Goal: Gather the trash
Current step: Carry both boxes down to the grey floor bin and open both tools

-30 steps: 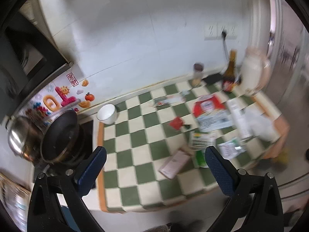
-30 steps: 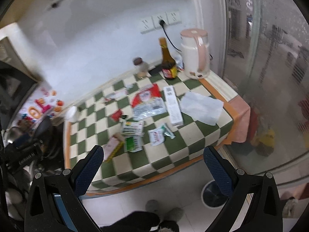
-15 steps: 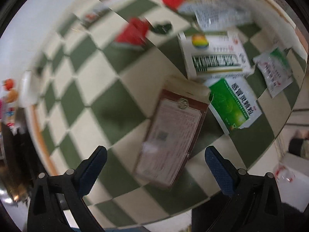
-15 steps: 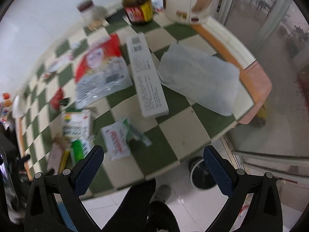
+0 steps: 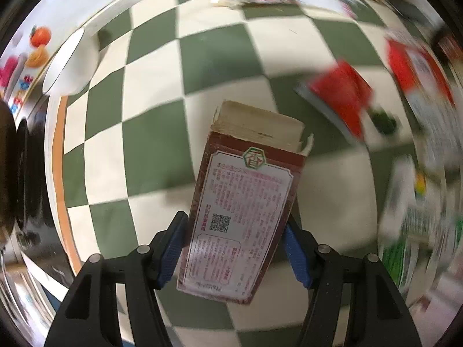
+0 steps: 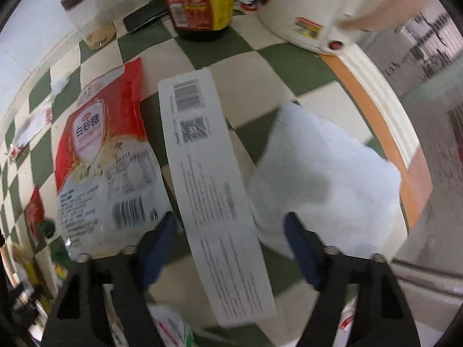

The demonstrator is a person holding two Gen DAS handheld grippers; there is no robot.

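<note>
In the left wrist view, my left gripper (image 5: pixel 234 231) is shut on a dark red carton with a pink label (image 5: pixel 243 202), its blue pads touching both long sides over the green-and-white checked table (image 5: pixel 150 84). In the right wrist view, my right gripper (image 6: pixel 228 231) is open and straddles a long white box with barcodes (image 6: pixel 211 179); the pads stand apart from its sides. A red-and-clear sugar bag (image 6: pixel 101 150) lies left of the box and a white tissue (image 6: pixel 324 179) lies right of it.
A white bowl (image 5: pixel 69 63) sits at the table's far left beside a black pan (image 5: pixel 17 179). Red wrappers (image 5: pixel 344 92) and green packets (image 5: pixel 405 248) lie to the right. A sauce bottle (image 6: pixel 199 3), a jar (image 6: pixel 89 20) and a kettle (image 6: pixel 318 5) stand at the back. The orange table edge (image 6: pixel 385 133) is on the right.
Both grippers have dropped from high above the table to its surface. My left gripper has closed on the dark red carton. My right gripper has narrowed around the long white box.
</note>
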